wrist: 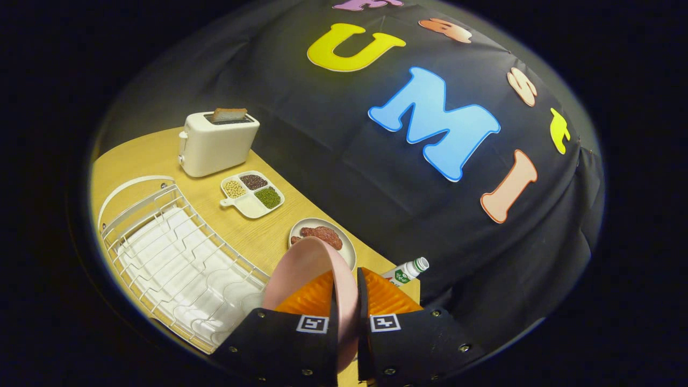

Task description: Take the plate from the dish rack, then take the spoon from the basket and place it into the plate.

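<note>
wooden table (161, 156) behind; fingers (346, 314) clamped on pink plate (306, 263) rim, plate between them.

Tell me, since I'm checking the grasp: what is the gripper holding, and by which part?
The gripper is shut on the pink plate, pinching its rim edge-on between both fingers.

A light wooden table (161, 156) runs ahead of the fingers, its far side meeting a black cloth wall (333, 161) that hangs in soft folds beyond them. Warm light falls across the tabletop, while the cloth stays dim toward its upper reaches.
</note>
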`<state>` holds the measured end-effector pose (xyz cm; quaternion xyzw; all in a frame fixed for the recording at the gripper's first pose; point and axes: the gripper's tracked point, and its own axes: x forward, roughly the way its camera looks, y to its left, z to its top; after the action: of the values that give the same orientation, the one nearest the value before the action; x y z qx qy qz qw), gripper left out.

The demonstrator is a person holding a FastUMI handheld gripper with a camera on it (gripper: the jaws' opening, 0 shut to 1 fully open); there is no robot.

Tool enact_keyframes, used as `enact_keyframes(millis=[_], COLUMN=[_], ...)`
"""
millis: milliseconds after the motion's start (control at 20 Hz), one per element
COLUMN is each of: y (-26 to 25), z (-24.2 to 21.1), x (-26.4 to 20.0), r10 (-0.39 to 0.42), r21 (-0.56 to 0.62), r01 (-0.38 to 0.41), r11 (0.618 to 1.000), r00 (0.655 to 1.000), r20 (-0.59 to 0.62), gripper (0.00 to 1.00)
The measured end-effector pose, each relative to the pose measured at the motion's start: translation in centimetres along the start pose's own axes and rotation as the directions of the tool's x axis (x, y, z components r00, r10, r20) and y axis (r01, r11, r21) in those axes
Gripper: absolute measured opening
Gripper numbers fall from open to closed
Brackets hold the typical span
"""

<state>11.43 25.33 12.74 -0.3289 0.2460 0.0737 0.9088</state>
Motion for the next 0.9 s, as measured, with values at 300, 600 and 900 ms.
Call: enact_keyframes(millis=[300,600,900], y=[-3.2,-8.5,-12.0], z=[-2.3,-7.5,-16.1], x=[-2.9,-8.1,-13.8], r10=[0.013,0.013,-0.051], r21=[0.143,0.371,0.555], r01=[-0.011,-0.01,0.063], r11=[0.99,0.929,0.83], r00=[1.0,1.0,0.998], r20=[-0.015,-0.006,-0.036], gripper=[0.14,0.14,0.14])
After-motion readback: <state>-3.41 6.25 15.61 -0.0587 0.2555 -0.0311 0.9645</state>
